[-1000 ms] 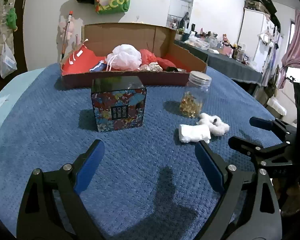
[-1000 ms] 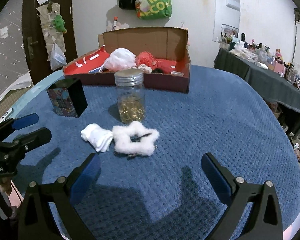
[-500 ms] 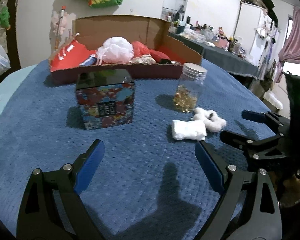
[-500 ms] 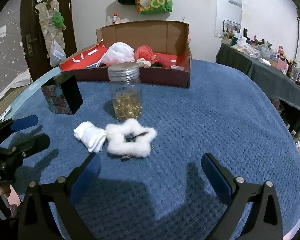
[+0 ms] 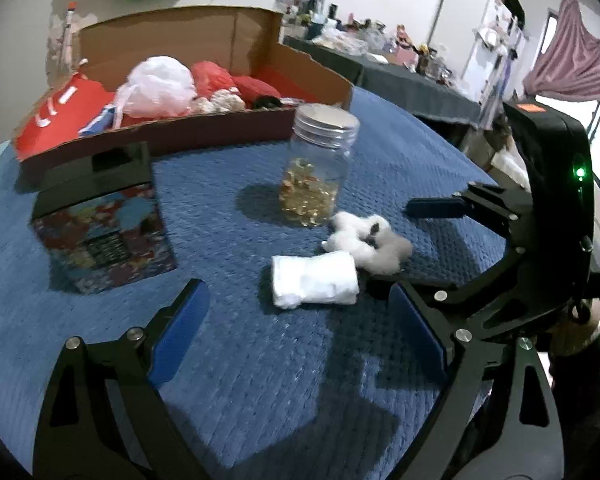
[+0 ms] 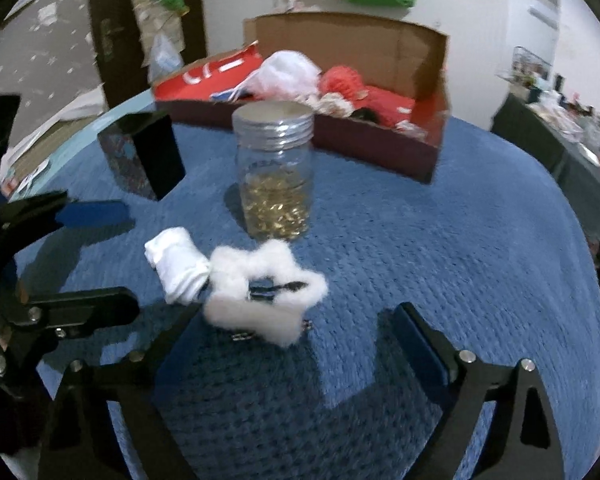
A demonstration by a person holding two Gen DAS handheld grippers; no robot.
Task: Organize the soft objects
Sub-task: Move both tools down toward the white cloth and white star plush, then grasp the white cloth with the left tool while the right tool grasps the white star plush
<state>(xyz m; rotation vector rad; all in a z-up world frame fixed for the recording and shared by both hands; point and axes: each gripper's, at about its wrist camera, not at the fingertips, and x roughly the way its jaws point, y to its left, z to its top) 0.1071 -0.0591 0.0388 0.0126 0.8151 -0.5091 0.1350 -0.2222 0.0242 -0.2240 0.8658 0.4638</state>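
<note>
- Blue textured cloth covers the worktop [image 5: 260,380], and a glass jar [image 5: 318,168] of gold bits with a metal lid stands on it as landmark.
- Just in front of the jar lies a white fluffy star [image 6: 260,292], touching a rolled white cloth [image 5: 314,282] at its side.
- Behind the jar sits an open cardboard box [image 6: 380,52] holding a white mesh puff [image 5: 156,86] and red soft things.
- Left of the jar stands a patterned dark box [image 5: 100,216].
- Left claw [image 5: 300,336] is released, empty, nearest the rolled cloth.
- Right claw [image 6: 296,340] is closing, nothing gripped; the fluffy star lies just ahead of its tips.
</note>
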